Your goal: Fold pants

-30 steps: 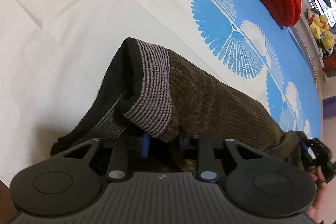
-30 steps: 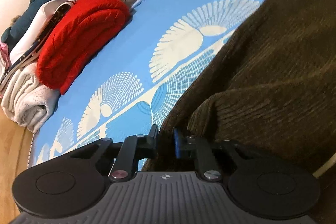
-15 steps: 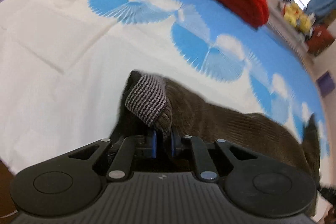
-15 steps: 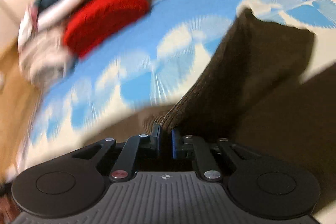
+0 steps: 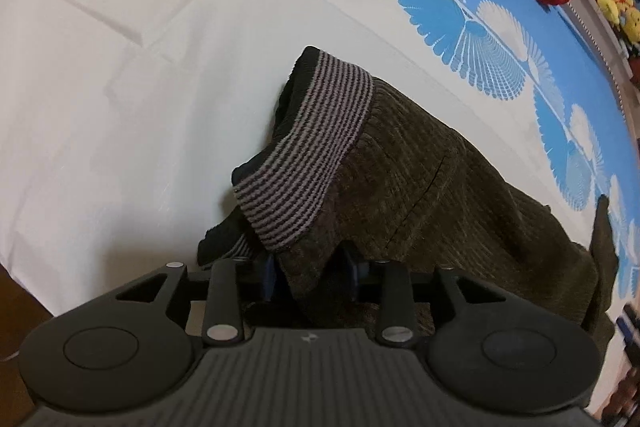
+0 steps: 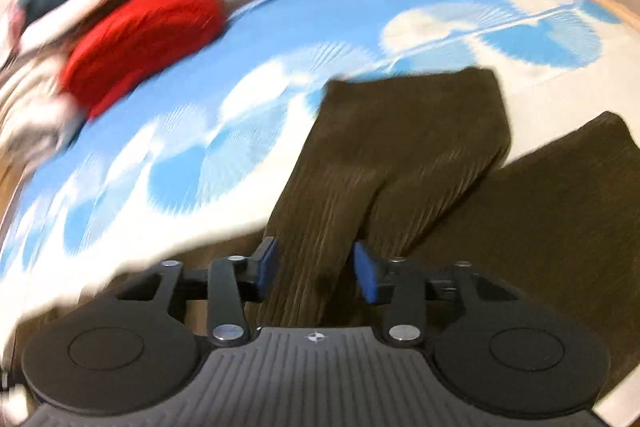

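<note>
Left wrist view: the left gripper [image 5: 310,277] has just been opening, its jaws now half apart with the pants [image 5: 420,195] waistband corner loose between them. The right gripper [image 6: 316,267] has likewise been opening over a leg fold. Judged released, the fold lies on the bedspread [image 5: 120,67], with free room leftward; a red bundle [image 6: 140,39] lies well apart.

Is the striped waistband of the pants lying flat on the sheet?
No, the striped waistband stands raised and folded over above the white sheet.
</note>
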`<state>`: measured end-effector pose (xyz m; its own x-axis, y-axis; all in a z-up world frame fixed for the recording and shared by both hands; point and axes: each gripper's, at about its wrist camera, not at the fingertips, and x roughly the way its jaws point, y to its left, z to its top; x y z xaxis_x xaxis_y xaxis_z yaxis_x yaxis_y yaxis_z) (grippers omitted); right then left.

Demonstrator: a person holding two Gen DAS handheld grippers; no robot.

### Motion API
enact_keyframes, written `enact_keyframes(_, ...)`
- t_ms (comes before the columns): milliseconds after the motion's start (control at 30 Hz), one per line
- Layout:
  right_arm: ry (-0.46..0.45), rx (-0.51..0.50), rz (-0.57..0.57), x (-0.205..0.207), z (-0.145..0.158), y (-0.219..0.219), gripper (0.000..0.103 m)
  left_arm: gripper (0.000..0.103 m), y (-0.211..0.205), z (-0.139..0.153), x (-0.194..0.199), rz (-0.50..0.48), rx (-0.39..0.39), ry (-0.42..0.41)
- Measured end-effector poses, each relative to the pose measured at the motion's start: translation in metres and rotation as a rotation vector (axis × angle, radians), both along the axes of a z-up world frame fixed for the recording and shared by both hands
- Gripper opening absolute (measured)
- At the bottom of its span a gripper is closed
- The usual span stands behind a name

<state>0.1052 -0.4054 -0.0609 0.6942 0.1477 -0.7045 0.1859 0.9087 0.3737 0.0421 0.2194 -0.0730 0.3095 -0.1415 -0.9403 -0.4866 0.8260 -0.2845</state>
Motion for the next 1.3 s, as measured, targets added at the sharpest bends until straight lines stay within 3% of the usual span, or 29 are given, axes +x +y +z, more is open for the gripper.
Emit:
enact_keyframes(133,0.025,-0.064,0.012,0.031,-0.015,0.015,0.049,0.043,-0.003,-0.003,0.004,-0.001,0.019,0.013)
enact_keyframes(267,0.033,-0.213,0.097,0.062,-0.027,0.036,0.055,0.05,-0.009,-0.003,0.01,-0.018,0.037,0.022)
enact_keyframes(467,0.057,-0.347,0.148,0.081,-0.04,0.063,0.065,0.053,-0.015,-0.004,0.015,-0.025,0.056,0.037)
enact_keyframes(567,0.067,-0.372,0.15,0.084,-0.044,0.065,0.06,0.053,-0.017,-0.003,0.017,-0.028,0.068,0.045)
enact_keyframes(600,0.06,-0.377,0.149,0.083,-0.043,0.065,0.048,0.053,-0.018,-0.002,0.017,-0.027,0.072,0.047)
enact_keyframes(633,0.054,-0.37,0.149,0.081,-0.041,0.064,0.023,0.053,-0.019,-0.002,0.018,-0.027,0.075,0.048)
enact_keyframes(700,0.046,-0.346,0.126,0.074,-0.036,0.057,0.006,0.053,-0.02,0.0,0.018,-0.028,0.079,0.047)
enact_keyframes(833,-0.046,-0.272,-0.042,0.048,-0.003,0.025,0.005,0.049,-0.024,0.004,0.015,-0.052,0.107,0.035)
enact_keyframes(967,-0.076,-0.154,-0.226,0.005,0.023,-0.033,0.004,0.025,-0.024,0.007,0.008,-0.062,0.129,0.0)
enact_keyframes(1033,-0.025,-0.114,-0.26,-0.014,0.021,-0.058,0.0,0.02,-0.021,0.01,0.003,-0.052,0.121,-0.025)
enact_keyframes(1133,0.195,-0.161,-0.259,-0.042,-0.001,-0.094,0.0,0.019,-0.02,0.017,-0.002,-0.055,0.108,-0.054)
enact_keyframes(1200,0.339,-0.039,-0.234,-0.06,-0.028,-0.117,0.0,0.02,-0.02,0.017,-0.003,-0.063,0.103,-0.052)
enact_keyframes(1233,0.356,-0.013,-0.241,-0.069,-0.032,-0.126,0.0,0.021,-0.02,0.016,-0.003,-0.061,0.099,-0.048)
enact_keyframes(1300,0.27,-0.046,-0.216,-0.08,-0.023,-0.134,0.004,0.023,-0.015,0.014,-0.003,-0.034,0.075,-0.039)
